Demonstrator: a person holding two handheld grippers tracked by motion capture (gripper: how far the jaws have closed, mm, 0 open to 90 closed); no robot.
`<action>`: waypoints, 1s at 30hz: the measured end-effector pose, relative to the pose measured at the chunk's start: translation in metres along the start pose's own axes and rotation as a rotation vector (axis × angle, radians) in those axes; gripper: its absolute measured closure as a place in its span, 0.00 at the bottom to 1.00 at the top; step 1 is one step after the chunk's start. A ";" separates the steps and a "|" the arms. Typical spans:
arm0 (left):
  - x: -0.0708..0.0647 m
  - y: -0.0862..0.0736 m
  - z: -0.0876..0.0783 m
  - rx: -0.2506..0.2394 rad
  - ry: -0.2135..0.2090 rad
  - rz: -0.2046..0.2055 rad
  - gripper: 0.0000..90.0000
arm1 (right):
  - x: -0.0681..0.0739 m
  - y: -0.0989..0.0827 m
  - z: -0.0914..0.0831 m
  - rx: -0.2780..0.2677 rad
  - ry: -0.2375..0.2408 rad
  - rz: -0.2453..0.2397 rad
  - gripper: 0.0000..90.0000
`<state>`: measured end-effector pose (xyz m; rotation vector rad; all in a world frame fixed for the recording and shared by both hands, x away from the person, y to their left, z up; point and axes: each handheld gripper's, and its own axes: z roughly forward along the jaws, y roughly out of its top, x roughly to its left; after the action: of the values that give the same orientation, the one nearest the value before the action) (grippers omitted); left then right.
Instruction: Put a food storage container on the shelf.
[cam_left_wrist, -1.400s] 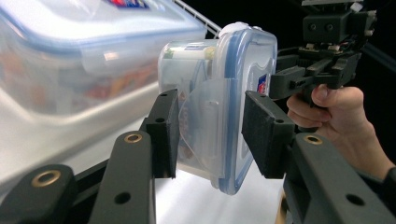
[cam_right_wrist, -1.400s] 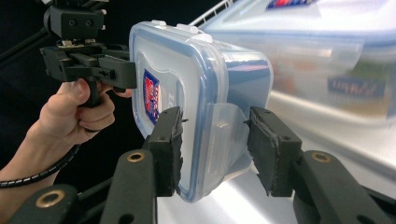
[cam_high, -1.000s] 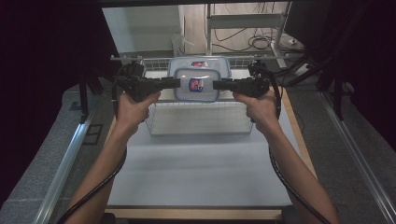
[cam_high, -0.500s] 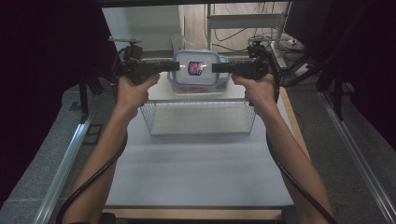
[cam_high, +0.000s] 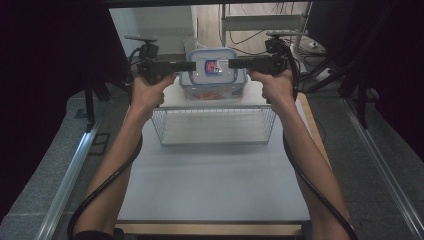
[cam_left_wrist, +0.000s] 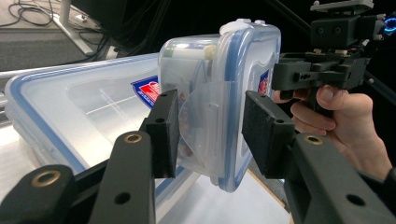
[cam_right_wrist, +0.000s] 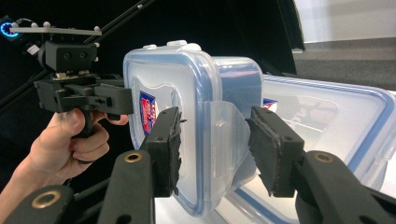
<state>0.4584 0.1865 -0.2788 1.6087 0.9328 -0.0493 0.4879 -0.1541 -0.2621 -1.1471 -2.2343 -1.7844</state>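
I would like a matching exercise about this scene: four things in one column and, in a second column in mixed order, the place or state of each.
Things:
1. small container
2. wire basket
3. large container
4. left gripper

Places or states:
A. lies flat on the surface behind the held box
B. stands on the white table, nearer the person than the raised box
C. grips a side flap from the left in the high view
D. held in the air between two grippers

Pairs: 1-D, 2-B, 3-A, 4-C
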 end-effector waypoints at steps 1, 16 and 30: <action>0.001 0.000 0.001 0.004 0.001 -0.003 0.63 | -0.001 0.000 0.001 0.004 -0.001 0.005 0.60; 0.000 0.003 0.006 0.007 0.062 0.016 0.60 | -0.003 0.006 0.011 0.002 -0.057 -0.012 0.53; -0.004 0.002 0.016 0.012 0.136 0.046 0.45 | -0.006 0.004 0.023 -0.031 -0.103 -0.046 0.41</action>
<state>0.4640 0.1703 -0.2796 1.6603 1.0010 0.0878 0.5033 -0.1372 -0.2689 -1.2305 -2.3155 -1.8238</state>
